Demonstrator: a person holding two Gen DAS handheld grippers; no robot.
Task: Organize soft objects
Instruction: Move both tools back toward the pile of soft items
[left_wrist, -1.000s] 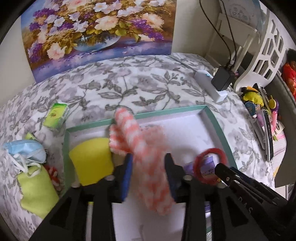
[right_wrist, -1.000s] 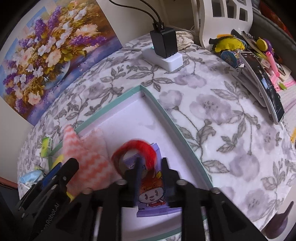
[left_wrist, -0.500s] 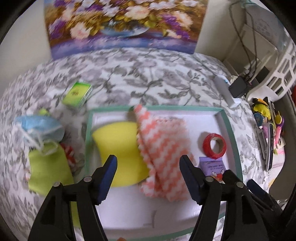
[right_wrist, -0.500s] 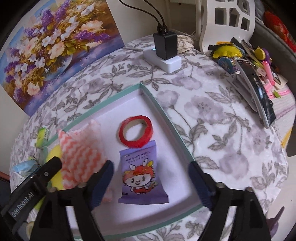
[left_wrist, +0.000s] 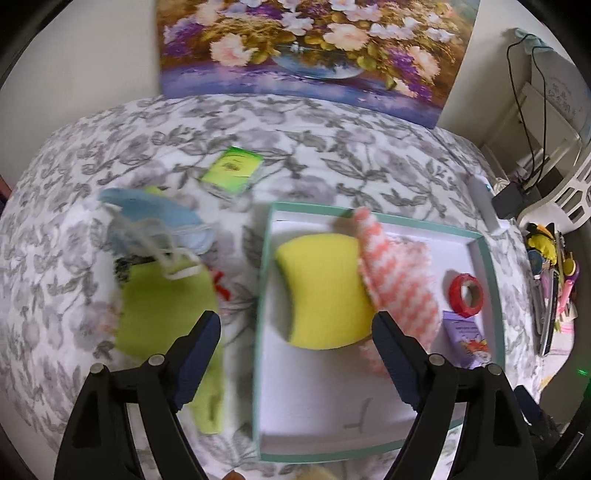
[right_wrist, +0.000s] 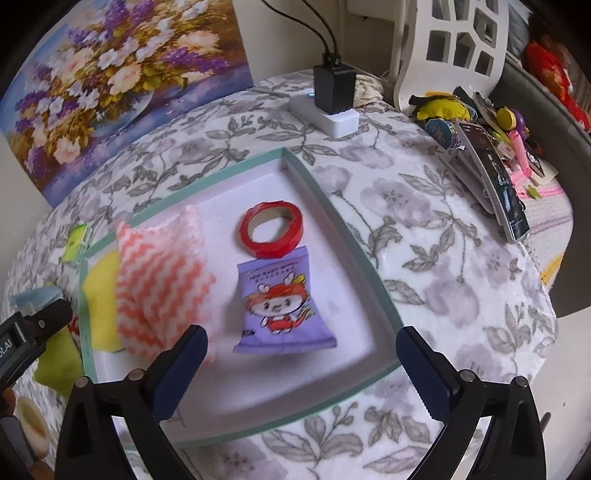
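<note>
Teal-rimmed white tray (right_wrist: 334, 210) on a grey floral cloth over the worktop (right_wrist: 424, 236). Inside, left to right: yellow sponge (left_wrist: 321, 291), pink-and-white zigzag cloth (right_wrist: 159, 280) lapping over it, red tape roll (right_wrist: 271, 229) touching the top of a purple snack packet (right_wrist: 282, 306) with a cartoon dragon; small print too blurred to read. Left hand-held gripper (left_wrist: 295, 328) and right hand-held gripper (right_wrist: 301, 343) above the tray, jaws opening, nothing between them. Outside the tray: lime cloth (left_wrist: 162, 306), blue face mask (left_wrist: 155, 218), green packet (left_wrist: 234, 170).

My tray (right_wrist: 332, 206) is teal-rimmed and white; I see a yellow sponge (left_wrist: 325, 291), orange-white zigzag cloth (right_wrist: 159, 280), red tape (right_wrist: 271, 229), purple packet (right_wrist: 280, 302).
</note>
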